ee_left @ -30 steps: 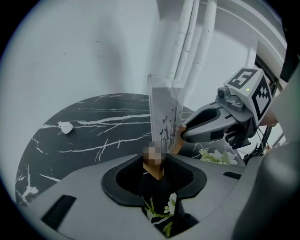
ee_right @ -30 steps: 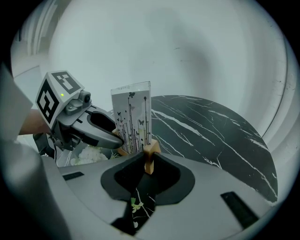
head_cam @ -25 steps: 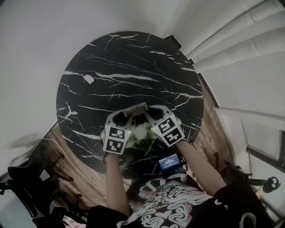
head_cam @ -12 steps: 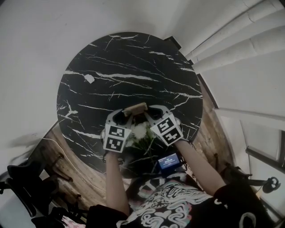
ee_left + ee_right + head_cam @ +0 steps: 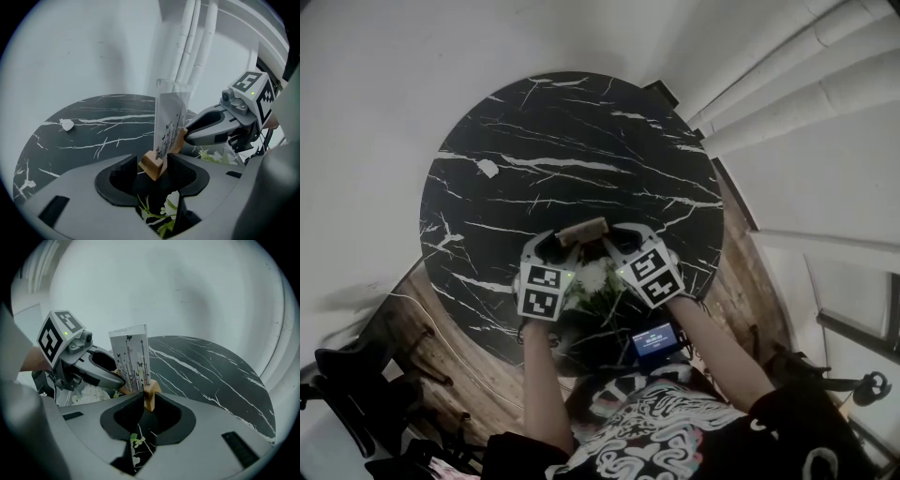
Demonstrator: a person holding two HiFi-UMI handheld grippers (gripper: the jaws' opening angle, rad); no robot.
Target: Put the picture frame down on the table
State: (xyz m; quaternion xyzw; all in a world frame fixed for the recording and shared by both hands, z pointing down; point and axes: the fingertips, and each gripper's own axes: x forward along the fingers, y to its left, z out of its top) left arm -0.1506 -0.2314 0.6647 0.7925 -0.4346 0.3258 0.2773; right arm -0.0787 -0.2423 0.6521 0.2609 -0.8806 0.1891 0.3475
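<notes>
Holding frame (image 5: 171, 117) upright between fingers (image 5: 185, 173), left gripper (image 5: 149, 164) seemingly snug on one base end, right gripper (image 5: 149, 399) pinching the other, table (image 5: 581, 141) below.

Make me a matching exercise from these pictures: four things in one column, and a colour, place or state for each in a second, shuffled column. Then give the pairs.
Things:
1. picture frame
2. table
3. flowers
4. white scrap

Descriptions:
A. lying alone on the tabletop, far from the tools
B. round, black with white veins
C. held upright between the left tool and the right tool
D. white with green leaves, beneath the tools

Pairs: 1-C, 2-B, 3-D, 4-A
</notes>
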